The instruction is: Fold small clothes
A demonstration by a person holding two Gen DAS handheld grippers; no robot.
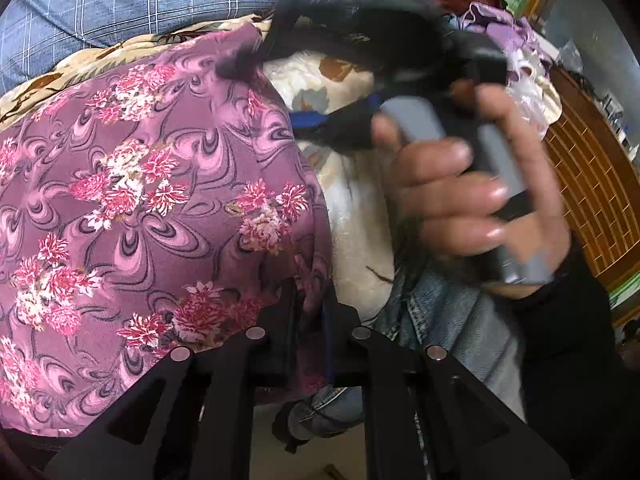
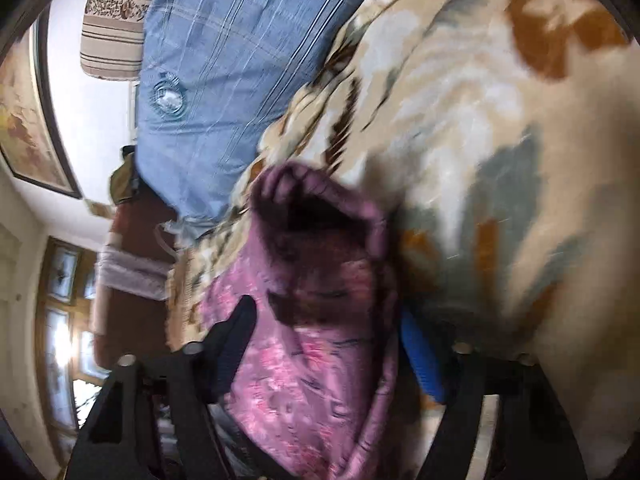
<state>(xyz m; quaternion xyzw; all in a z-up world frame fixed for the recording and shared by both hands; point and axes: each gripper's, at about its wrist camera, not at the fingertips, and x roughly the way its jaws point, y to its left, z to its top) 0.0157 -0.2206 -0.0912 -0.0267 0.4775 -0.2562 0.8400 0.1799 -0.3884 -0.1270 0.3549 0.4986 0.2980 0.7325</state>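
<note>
We are looking along our left gripper point(image 1: 310, 320), whose fingers are pressing together on the lower edge of one mauve garment printed with pink and white flowers point(image 1: 140, 200); the cloth is spreading up and to the left of those fingers over a cream fleece blanket with brown and grey leaf shapes point(image 1: 352, 216). Only this view is showing our right hand point(image 1: 480, 200), wrapped around the grey handle of the right gripper point(image 1: 240, 66), up and to the right of the left fingers. Its blurred black tips are reaching the garment's far corner. Below that hand lies one piece of faded blue denim point(image 1: 440, 320), just right of the left fingers.

The right wrist view is badly blurred. There the same mauve garment point(image 2: 312, 340) is bunching between the right gripper's point(image 2: 332, 320) fingers, one black point(image 2: 236, 344) and one with a blue pad point(image 2: 420, 356); they are standing apart with cloth filling the gap, and we cannot tell whether they are pinching it. Beyond those fingers this view alone is showing one blue plaid pillow point(image 2: 224, 80), one striped beige cushion point(image 2: 116, 20) and one framed picture point(image 2: 28, 128).
</note>
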